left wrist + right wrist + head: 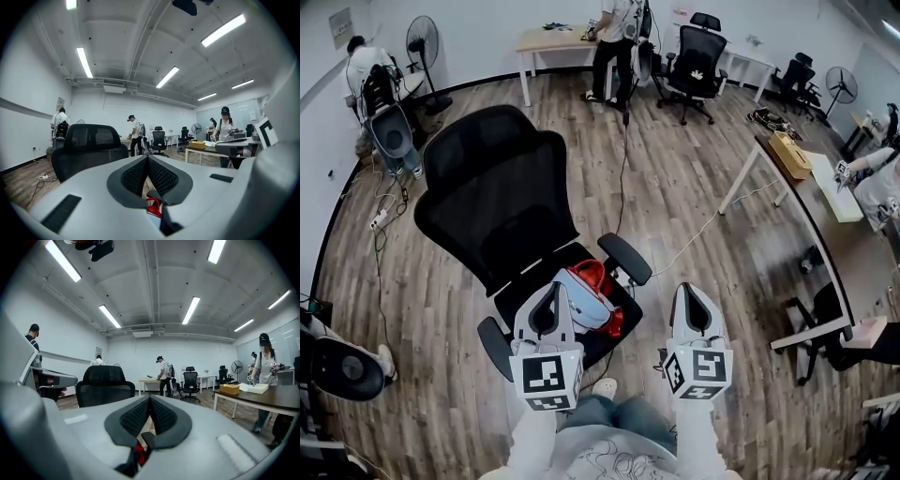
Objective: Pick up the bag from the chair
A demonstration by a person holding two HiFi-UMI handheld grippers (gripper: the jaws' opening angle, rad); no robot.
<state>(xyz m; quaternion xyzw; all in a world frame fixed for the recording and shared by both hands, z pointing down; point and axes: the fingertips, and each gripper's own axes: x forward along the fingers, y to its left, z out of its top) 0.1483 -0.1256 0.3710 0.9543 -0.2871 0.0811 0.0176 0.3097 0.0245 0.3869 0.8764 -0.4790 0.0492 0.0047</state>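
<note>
Nearest you, the left gripper (551, 292) and the right gripper (690, 292) are side by side at 6 o'clock. Each gripper's jaws are pressed fully together with nothing between them, so spread them wide before you reach in.

Just beyond, the bag (592, 298), pale blue with red trim, lies on the seat of the black chair (497, 202). It is at about 12 o'clock, between the two grippers and partly behind the left one.

The red loop (592, 274) at the bag's far end looks like a handle and is probably the best place to grip. Both grippers point roughly level over the seat, so tip one down towards that loop. Close only once a pad sits on each side of it.

The chair looks free to roll, so lift straight up instead of dragging. The armrest (624, 259) at 1 o'clock is close to the bag, so keep clear of it. The backrest rises at 11 o'clock.
</note>
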